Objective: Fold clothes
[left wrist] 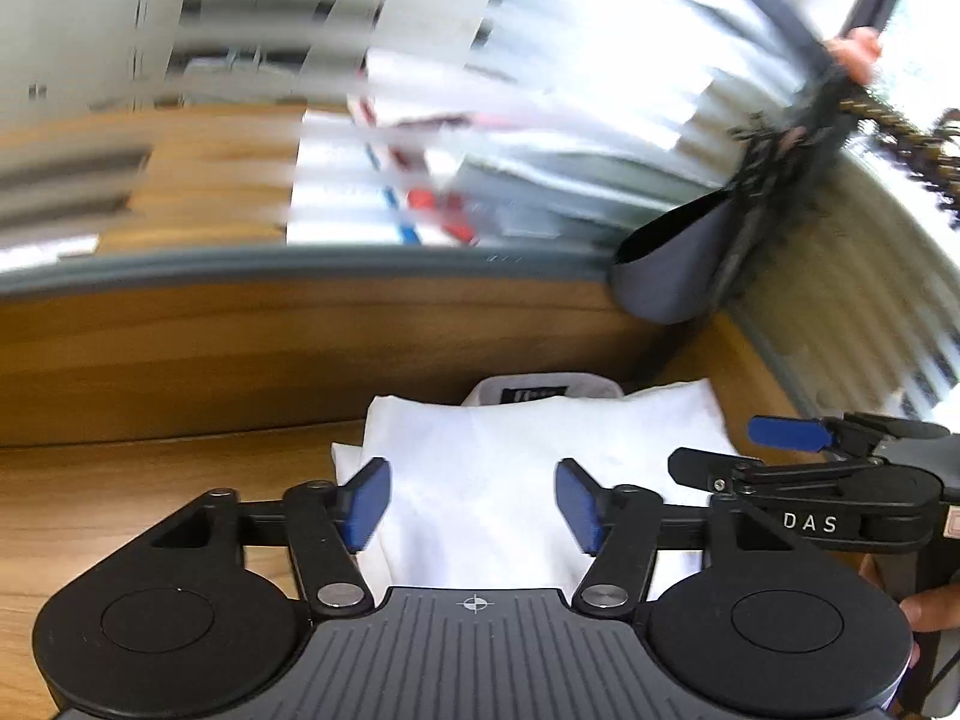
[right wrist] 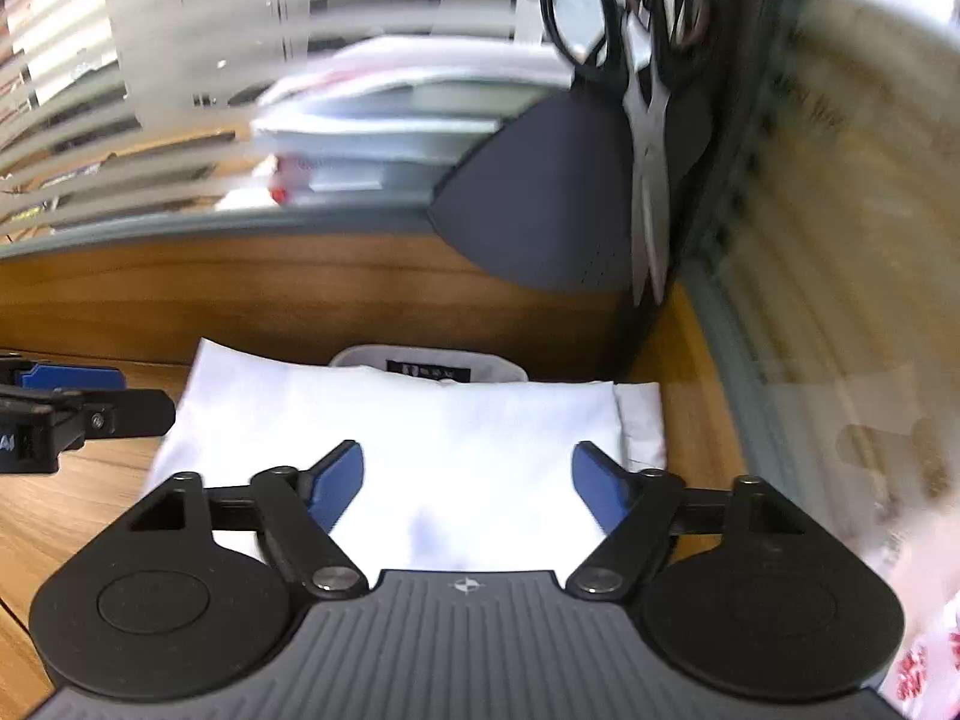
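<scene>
Folded white shirt (left wrist: 510,468) lies on a wooden desk (left wrist: 120,510), low and centre in both wrist views, its collar and dark neck label (right wrist: 429,369) turned toward the wood-panelled divider (left wrist: 270,348) behind it. The left gripper (left wrist: 474,501) hangs above the garment with its blue-padded fingers (left wrist: 366,504) spread wide and nothing between them. The right gripper (right wrist: 468,483) does likewise, jaws parted and empty over the cloth, one blue pad overlapping the shirt's right-hand edge in its own view.

In the left wrist view the right gripper (left wrist: 780,450) enters from the right edge of the frame, marked "DAS", its tips parted beside the shirt's right edge; fingers of a hand (left wrist: 930,606) show at the lower right. In the right wrist view the left gripper (right wrist: 78,402) reaches in from the left edge, level with the shirt's upper left corner.

A dark grey pocket holder (right wrist: 540,198) is fixed to the partition in the upper right of the frame, with a pair of black-handled scissors (right wrist: 645,120) hanging in it. Background beyond the divider is badly blurred; stacked papers (right wrist: 390,138) can be made out there.
</scene>
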The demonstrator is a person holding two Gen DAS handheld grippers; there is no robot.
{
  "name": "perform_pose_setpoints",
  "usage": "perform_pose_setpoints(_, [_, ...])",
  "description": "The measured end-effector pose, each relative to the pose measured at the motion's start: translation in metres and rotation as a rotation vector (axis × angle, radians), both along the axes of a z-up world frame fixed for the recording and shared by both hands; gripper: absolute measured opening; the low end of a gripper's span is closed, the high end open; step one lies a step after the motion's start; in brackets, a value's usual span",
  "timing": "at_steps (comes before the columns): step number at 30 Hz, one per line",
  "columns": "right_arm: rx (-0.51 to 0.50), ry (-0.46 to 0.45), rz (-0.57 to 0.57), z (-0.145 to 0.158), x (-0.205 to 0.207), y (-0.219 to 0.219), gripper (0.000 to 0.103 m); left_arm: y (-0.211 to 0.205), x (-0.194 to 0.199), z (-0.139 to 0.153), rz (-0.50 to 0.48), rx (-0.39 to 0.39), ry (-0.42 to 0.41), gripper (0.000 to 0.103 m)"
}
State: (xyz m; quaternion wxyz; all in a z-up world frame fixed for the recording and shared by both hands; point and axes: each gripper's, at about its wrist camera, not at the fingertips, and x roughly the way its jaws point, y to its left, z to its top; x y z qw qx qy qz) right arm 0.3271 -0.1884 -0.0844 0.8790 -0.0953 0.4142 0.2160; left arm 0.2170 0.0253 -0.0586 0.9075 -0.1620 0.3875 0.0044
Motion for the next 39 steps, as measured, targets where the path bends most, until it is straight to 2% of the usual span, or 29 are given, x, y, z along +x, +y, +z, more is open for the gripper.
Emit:
perform_pose_setpoints(1, [0.004, -0.008, -0.003, 0.005, -0.007, 0.001, 0.086, -0.001, -0.007, 0.007, -0.003, 0.008, -0.009, 0.073])
perform_pose_setpoints(3, [0.009, -0.020, -0.011, 0.015, -0.018, 0.002, 0.088, -0.004, -0.020, 0.017, -0.005, 0.019, -0.023, 0.084])
perform_pose_setpoints(6, [0.020, -0.043, -0.022, 0.032, -0.042, 0.001, 0.097, -0.004, -0.041, 0.031, -0.001, 0.027, -0.037, 0.094])
perform_pose_setpoints(10, [0.031, -0.067, -0.040, 0.051, -0.072, 0.000, 0.102, -0.002, -0.070, 0.039, -0.003, 0.048, -0.044, 0.102])
perform_pose_setpoints(14, [0.023, -0.101, -0.057, 0.068, -0.108, 0.001, 0.102, -0.001, -0.099, 0.046, -0.006, 0.070, -0.049, 0.103])
perform_pose_setpoints(20, [0.025, -0.110, -0.102, 0.075, -0.161, 0.009, 0.102, 0.002, -0.142, 0.056, -0.010, 0.104, -0.056, 0.103])
perform_pose_setpoints(39, [0.029, -0.124, -0.224, 0.089, -0.319, 0.052, 0.102, 0.034, -0.268, 0.063, -0.156, 0.201, 0.011, 0.103])
